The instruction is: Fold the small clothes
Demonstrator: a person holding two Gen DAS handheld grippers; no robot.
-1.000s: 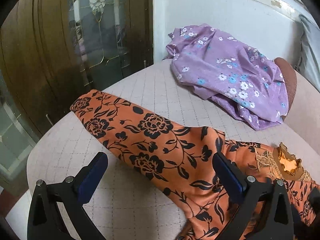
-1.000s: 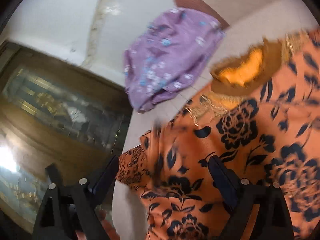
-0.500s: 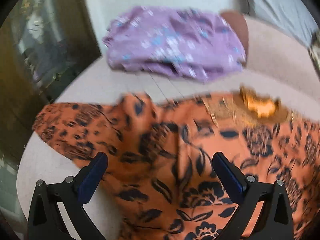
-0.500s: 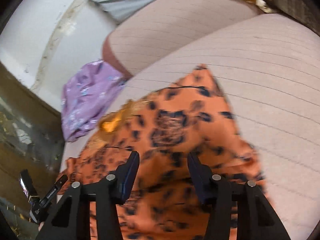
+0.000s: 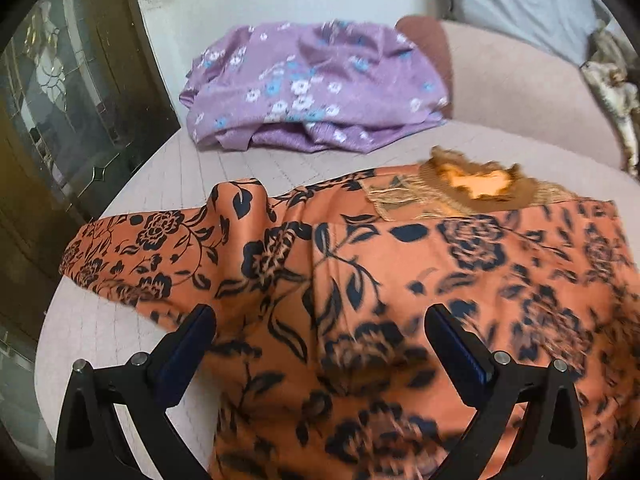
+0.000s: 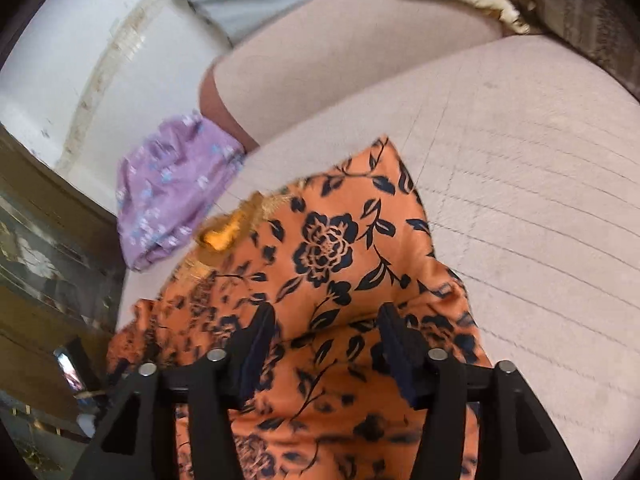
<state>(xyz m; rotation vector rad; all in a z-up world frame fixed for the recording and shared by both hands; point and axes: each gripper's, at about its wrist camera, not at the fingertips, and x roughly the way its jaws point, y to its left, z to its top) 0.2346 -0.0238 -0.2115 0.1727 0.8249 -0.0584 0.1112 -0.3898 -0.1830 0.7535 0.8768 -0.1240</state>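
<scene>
An orange garment [image 5: 400, 272] with black flowers lies spread on a pinkish sofa seat [image 5: 192, 176], its embroidered neckline [image 5: 476, 184] toward the backrest. My left gripper [image 5: 320, 314] hovers wide open over the garment's body, with one sleeve stretching off to the left. In the right wrist view the orange garment [image 6: 332, 248] ends in a sleeve tip pointing up the seat. My right gripper [image 6: 328, 312] sits low over that side; its jaws are opening, with a fold of cloth lying between them, and the pads do not press on it.
A crumpled purple flowered garment [image 5: 312, 92] lies at the seat's back, against the backrest cushion [image 5: 512, 92]. A dark wooden cabinet with glass doors [image 5: 60, 120] stands left of the sofa. A grey pillow [image 5: 520, 0] and a patterned cloth [image 5: 612, 92] sit on top. Bare seat [image 6: 520, 200] extends right.
The left view swung from the sleeve end to over the garment's body. The right gripper moved across to the garment's other side, and its jaws went from wide to much narrower.
</scene>
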